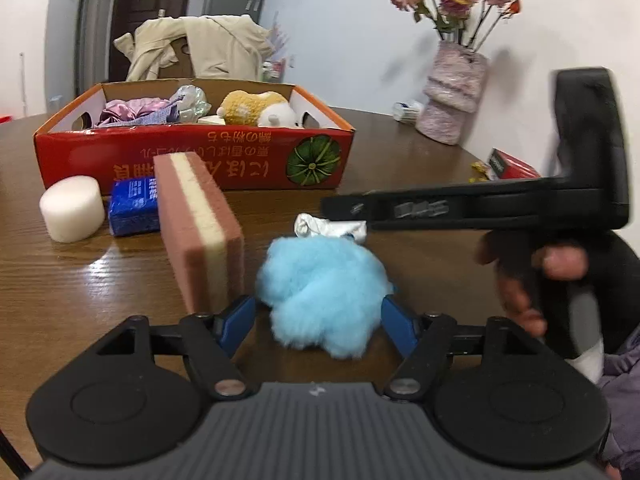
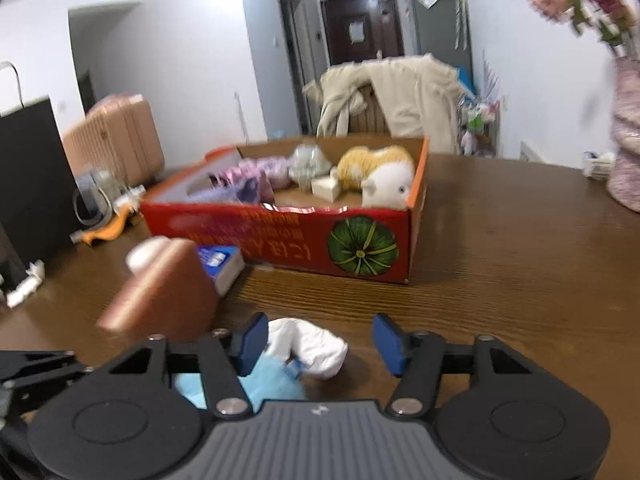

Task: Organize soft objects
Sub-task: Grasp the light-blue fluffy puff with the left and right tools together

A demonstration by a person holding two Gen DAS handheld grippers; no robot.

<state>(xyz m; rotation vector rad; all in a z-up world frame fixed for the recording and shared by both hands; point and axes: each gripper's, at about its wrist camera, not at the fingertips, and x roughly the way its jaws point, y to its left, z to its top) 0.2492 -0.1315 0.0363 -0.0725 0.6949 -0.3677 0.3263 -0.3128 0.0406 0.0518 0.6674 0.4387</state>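
Wooden table (image 1: 72, 300) in a living room, red cardboard box (image 1: 192, 160) taken as landmark; a draped chair and a door are seen behind it.

Left gripper (image 1: 318, 316): jaws wide, blue pads either side of a blue fluff ball (image 1: 324, 284) on the table in front of the box. No pad contact is seen, so nothing is held.

Right gripper (image 2: 320, 344): jaws partly open over a crumpled white soft item (image 2: 312, 344), also in front of the box and just behind the fluff ball. Left pad appears to touch it, right pad is clear. Not gripped.

Risks:
- The two targets lie just beside each other, and the grippers cross close; a tool collision is likely if both are closed together.
- Fluff could be snagged by the right gripper's left pad, dragging both items.
- The striped sponge block (image 1: 200, 232) stands on edge just left of the fluff ball, in front of the box; it could be toppled by the left tool.
- Fluff compresses easily, so a shallow pinch may slip.

Box contents: plush toy (image 1: 256, 108) at right, crinkly clear bundle (image 1: 192, 102) mid, purple fabric (image 1: 132, 114) at left, small white block (image 2: 326, 188) near the plush. Room remains.

Still outside, front-left of box: white foam cylinder (image 1: 72, 214), blue packet (image 1: 134, 204).
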